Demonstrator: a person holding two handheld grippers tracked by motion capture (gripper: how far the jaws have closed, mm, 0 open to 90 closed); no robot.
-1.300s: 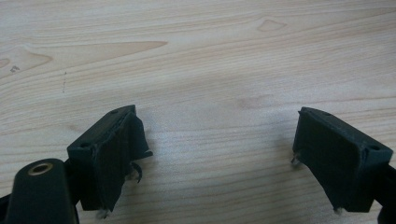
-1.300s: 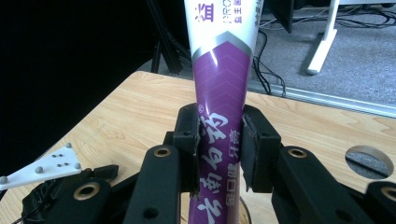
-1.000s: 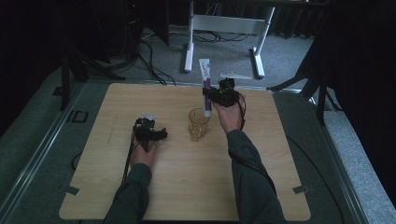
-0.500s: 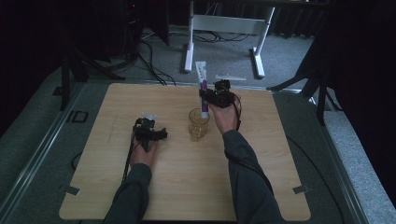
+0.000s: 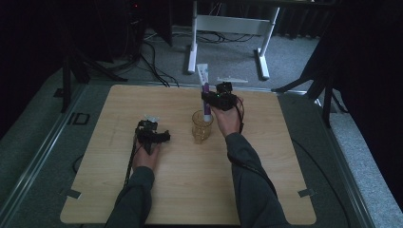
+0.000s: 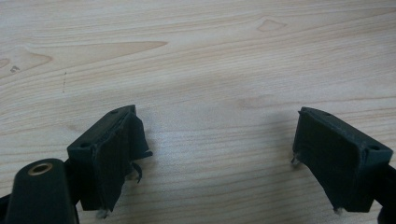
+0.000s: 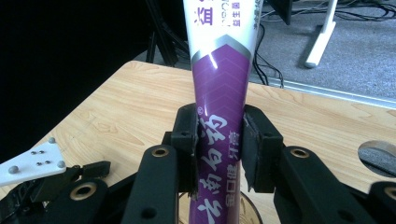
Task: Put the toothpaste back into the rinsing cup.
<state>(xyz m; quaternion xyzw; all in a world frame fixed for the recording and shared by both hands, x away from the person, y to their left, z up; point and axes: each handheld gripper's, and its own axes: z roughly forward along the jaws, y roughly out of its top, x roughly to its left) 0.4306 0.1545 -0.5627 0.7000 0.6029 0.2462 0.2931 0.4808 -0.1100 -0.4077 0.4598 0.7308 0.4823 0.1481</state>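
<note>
Right gripper point(image 5: 207, 98) sits above the middle of the table point(image 5: 285, 190), toward the far side. Its jaws are clamped on a purple and white tube point(image 7: 219, 93), one pad pressed to each side of the purple part. Tube stands upright, white end up; in the high view its lower end sits over the mouth of a glass cup point(image 5: 201, 127). Cannot tell whether it touches the cup inside. In the right gripper view the cup's rim shows just below the jaws.

Cup stands on the table, near centre, just in front of the right hand point(image 5: 227, 118).

Left gripper point(image 5: 153, 136) rests low over the table, well left of the cup. Its jaws stand wide apart with nothing between them; bare wood shows between the pads point(image 6: 116, 154) in the left gripper view.
</note>
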